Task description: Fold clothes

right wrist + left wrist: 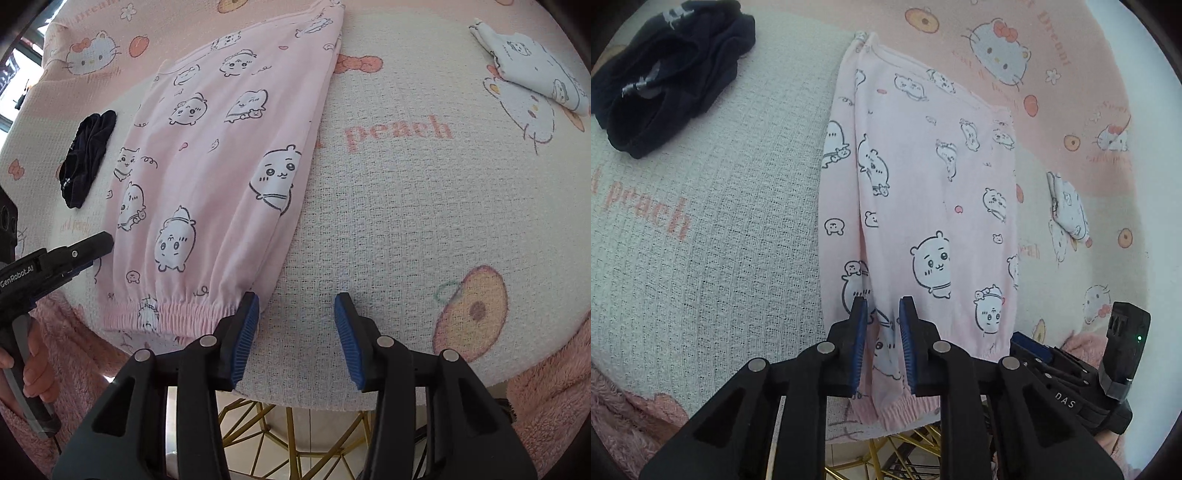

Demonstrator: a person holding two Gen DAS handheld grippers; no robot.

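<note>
Right gripper (295,332) points down at a white waffle-weave blanket (388,229) printed with cats, peaches and "peach"; jaws stand apart, nothing between the blue pads (245,339). Left pad sits just beside the elastic waistband corner of the folded pink cartoon-print pajama pants (207,166). Crumpled black garment (86,158) lies left of the pants. Small folded white printed cloth (535,74) far right. Left gripper (62,258) enters at left edge, hand (35,365) on its handle. Gold wire frame (295,435) below the blanket edge.

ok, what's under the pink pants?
The pink pants lie flat on the white waffle-weave blanket, which shows all around them. Whatever sits directly beneath the fabric is covered and can't be seen.
</note>
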